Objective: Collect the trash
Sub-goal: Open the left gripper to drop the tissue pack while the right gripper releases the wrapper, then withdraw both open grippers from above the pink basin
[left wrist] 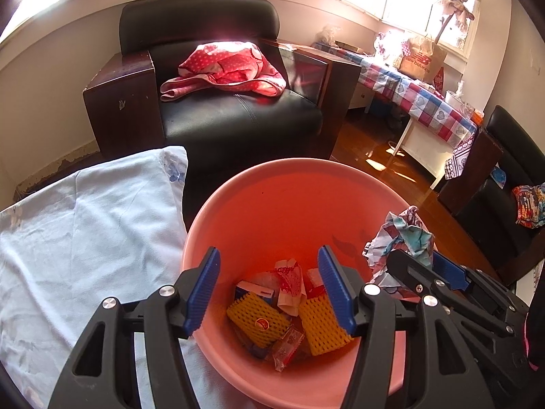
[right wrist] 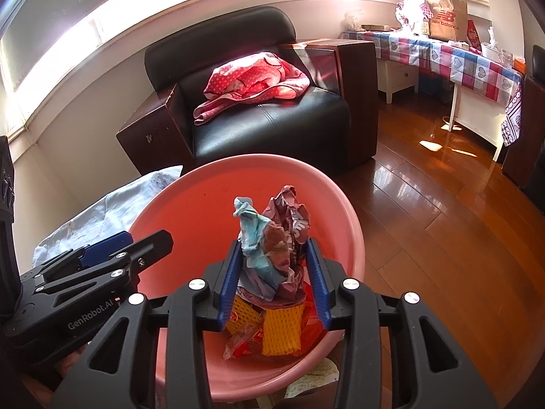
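Observation:
A pink bin [left wrist: 272, 170] [right wrist: 211, 204] stands right below both grippers. On its bottom lie yellow foam nets [left wrist: 259, 320] [right wrist: 282, 330], wrappers and a small box. My right gripper [right wrist: 272, 248] [left wrist: 422, 260] hangs over the bin's right side, shut on a crumpled wad of printed paper [right wrist: 272, 238] [left wrist: 402, 235] that sticks up between its blue pads. My left gripper [left wrist: 269, 255] [right wrist: 136, 243] is open wide at the bin's left rim. One of its fingers is outside the rim and the other inside, with nothing between them but the rim.
A pale blue pillow [left wrist: 85, 225] lies left of the bin. Behind it stands a black armchair [left wrist: 235, 116] with a pink dotted cloth [left wrist: 224, 68]. A table with a checked cloth [right wrist: 460, 58] and a paper bag stands far right on shiny wooden floor [right wrist: 425, 204].

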A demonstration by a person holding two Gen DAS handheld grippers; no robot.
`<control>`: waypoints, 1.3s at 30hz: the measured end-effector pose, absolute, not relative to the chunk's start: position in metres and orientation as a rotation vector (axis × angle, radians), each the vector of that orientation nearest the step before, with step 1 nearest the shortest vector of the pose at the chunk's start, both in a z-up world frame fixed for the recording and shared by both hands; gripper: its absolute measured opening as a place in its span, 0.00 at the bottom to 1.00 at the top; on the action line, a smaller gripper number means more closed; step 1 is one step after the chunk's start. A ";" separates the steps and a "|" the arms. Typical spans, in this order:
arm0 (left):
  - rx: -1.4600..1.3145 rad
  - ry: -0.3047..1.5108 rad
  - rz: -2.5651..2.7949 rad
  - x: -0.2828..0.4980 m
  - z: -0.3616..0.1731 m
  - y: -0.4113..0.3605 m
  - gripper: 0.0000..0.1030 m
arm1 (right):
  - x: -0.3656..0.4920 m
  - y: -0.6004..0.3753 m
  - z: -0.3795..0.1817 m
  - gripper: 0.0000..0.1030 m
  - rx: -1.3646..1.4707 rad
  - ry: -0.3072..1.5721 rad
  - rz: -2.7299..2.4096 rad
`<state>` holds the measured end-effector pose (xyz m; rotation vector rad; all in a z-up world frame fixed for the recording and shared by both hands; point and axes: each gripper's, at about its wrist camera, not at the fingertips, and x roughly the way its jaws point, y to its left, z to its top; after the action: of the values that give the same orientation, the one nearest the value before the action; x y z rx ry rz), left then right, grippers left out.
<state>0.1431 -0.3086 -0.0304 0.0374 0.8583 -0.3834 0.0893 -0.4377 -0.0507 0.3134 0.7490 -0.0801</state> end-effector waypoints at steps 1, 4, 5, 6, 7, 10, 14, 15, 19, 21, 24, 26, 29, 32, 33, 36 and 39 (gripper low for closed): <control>0.035 0.858 -0.385 0.143 -0.030 -0.308 0.57 | 0.089 -0.438 -0.051 0.38 0.312 0.749 -0.080; 0.031 0.858 -0.385 0.142 -0.030 -0.306 0.59 | 0.088 -0.438 -0.050 0.38 0.312 0.747 -0.080; 0.031 0.858 -0.385 0.142 -0.030 -0.306 0.59 | 0.088 -0.438 -0.050 0.38 0.315 0.746 -0.080; 0.032 0.858 -0.385 0.142 -0.030 -0.306 0.59 | 0.088 -0.438 -0.051 0.38 0.322 0.746 -0.079; 0.032 0.858 -0.384 0.142 -0.030 -0.306 0.59 | 0.088 -0.439 -0.050 0.38 0.327 0.748 -0.080; 0.026 0.859 -0.380 0.142 -0.030 -0.304 0.59 | 0.088 -0.439 -0.051 0.39 0.329 0.753 -0.082; 0.023 0.860 -0.377 0.143 -0.030 -0.304 0.59 | 0.089 -0.439 -0.051 0.39 0.330 0.752 -0.081; 0.022 0.860 -0.377 0.144 -0.030 -0.303 0.59 | 0.089 -0.439 -0.051 0.39 0.330 0.752 -0.080; 0.019 0.859 -0.378 0.144 -0.031 -0.302 0.59 | 0.089 -0.438 -0.050 0.39 0.332 0.750 -0.078; 0.018 0.859 -0.378 0.145 -0.031 -0.302 0.59 | 0.089 -0.438 -0.050 0.39 0.333 0.750 -0.078; 0.015 0.860 -0.378 0.145 -0.031 -0.301 0.59 | 0.090 -0.437 -0.050 0.39 0.329 0.749 -0.078; 0.017 0.860 -0.378 0.145 -0.031 -0.301 0.59 | 0.090 -0.437 -0.050 0.39 0.329 0.750 -0.077; 0.016 0.861 -0.378 0.145 -0.031 -0.301 0.59 | 0.090 -0.436 -0.050 0.39 0.325 0.754 -0.076; 0.016 0.861 -0.377 0.145 -0.031 -0.301 0.59 | 0.090 -0.435 -0.050 0.39 0.323 0.755 -0.074; 0.016 0.861 -0.378 0.145 -0.031 -0.301 0.59 | 0.090 -0.435 -0.049 0.39 0.323 0.755 -0.074; 0.014 0.861 -0.378 0.145 -0.031 -0.300 0.59 | 0.090 -0.435 -0.049 0.39 0.322 0.755 -0.074; 0.015 0.860 -0.379 0.146 -0.031 -0.300 0.59 | 0.089 -0.435 -0.049 0.39 0.319 0.753 -0.074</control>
<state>0.1456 -0.3001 -0.0311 0.0153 0.8601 -0.3790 0.0892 -0.4350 -0.0487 0.3187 0.7530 -0.0741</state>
